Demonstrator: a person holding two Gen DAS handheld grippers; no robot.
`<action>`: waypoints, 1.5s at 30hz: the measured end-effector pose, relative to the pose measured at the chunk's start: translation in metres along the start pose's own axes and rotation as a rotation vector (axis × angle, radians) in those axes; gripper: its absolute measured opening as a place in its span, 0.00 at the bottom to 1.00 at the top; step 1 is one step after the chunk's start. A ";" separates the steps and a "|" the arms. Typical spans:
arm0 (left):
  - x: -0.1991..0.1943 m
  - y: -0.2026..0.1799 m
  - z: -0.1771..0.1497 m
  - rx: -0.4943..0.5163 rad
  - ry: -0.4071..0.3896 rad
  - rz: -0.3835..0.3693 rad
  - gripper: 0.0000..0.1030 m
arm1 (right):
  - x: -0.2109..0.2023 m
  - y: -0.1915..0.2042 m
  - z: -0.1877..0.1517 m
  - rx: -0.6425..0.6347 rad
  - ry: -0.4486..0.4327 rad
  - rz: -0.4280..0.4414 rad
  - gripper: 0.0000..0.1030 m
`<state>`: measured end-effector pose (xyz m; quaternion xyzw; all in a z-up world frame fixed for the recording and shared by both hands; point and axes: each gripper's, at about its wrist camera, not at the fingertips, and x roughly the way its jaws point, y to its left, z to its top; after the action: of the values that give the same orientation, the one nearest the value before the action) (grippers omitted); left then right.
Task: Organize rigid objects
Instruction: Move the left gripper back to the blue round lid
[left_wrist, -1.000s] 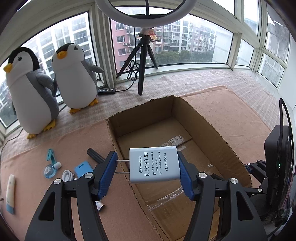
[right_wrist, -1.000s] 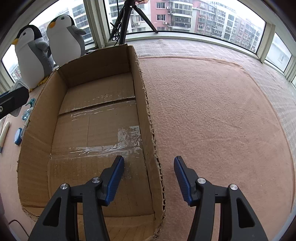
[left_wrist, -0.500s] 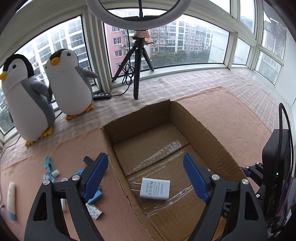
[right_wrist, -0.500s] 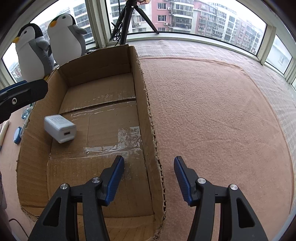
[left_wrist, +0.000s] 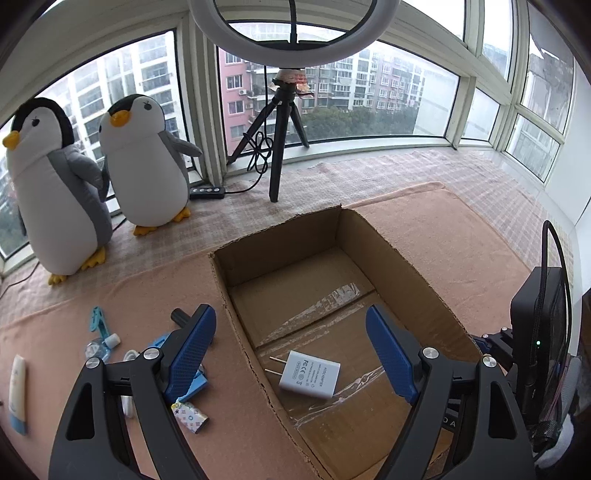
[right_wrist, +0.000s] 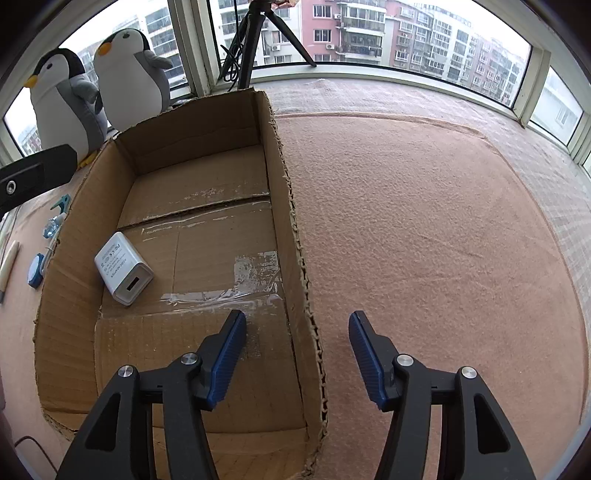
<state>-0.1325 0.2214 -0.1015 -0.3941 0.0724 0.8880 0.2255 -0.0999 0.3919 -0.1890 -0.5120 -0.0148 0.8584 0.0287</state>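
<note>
**Mia:** What does the left camera see?

**Ben:** The left gripper (left_wrist: 289, 312) points down at a slant, over the near left wall of the cardboard box (left_wrist: 399, 273). Its blue fingers (left_wrist: 190, 350) are wide apart. They have just been opening, and nothing is between them.

**Mia:** What is in the box?

**Ben:** Just one thing, a white charger (left_wrist: 309, 374). It lies flat on the box floor, near the left wall, with its two metal pins pointing left.

**Mia:** And outside the box?

**Ben:** On the pink mat (left_wrist: 443, 214), to the left of the box, lie a blue clip (left_wrist: 96, 321), a white tube (left_wrist: 17, 391) and a little packet (left_wrist: 190, 415).

**Mia:** Now the right camera?

**Ben:** The right gripper (right_wrist: 296, 314) points down more steeply, above the box's right wall (right_wrist: 284, 206). Its fingers are less far apart and have just opened a tiny bit more. They hold nothing and do not press on the wall.

**Mia:** Can you see the charger from here too?

**Ben:** Yes, the charger (right_wrist: 123, 268) is on the left side of the box floor, with its plug hole facing us.
</note>
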 end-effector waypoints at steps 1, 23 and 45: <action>-0.003 0.002 0.000 -0.002 -0.005 0.003 0.81 | 0.000 0.000 0.000 0.000 0.001 0.000 0.54; -0.064 0.050 -0.010 -0.050 -0.063 0.110 0.81 | -0.001 -0.001 -0.002 -0.002 0.006 0.000 0.60; -0.035 0.187 -0.102 -0.228 0.121 0.243 0.81 | -0.001 -0.002 -0.003 -0.010 0.004 -0.012 0.62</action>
<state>-0.1292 0.0115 -0.1543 -0.4582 0.0317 0.8858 0.0656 -0.0968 0.3938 -0.1896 -0.5136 -0.0221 0.8571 0.0315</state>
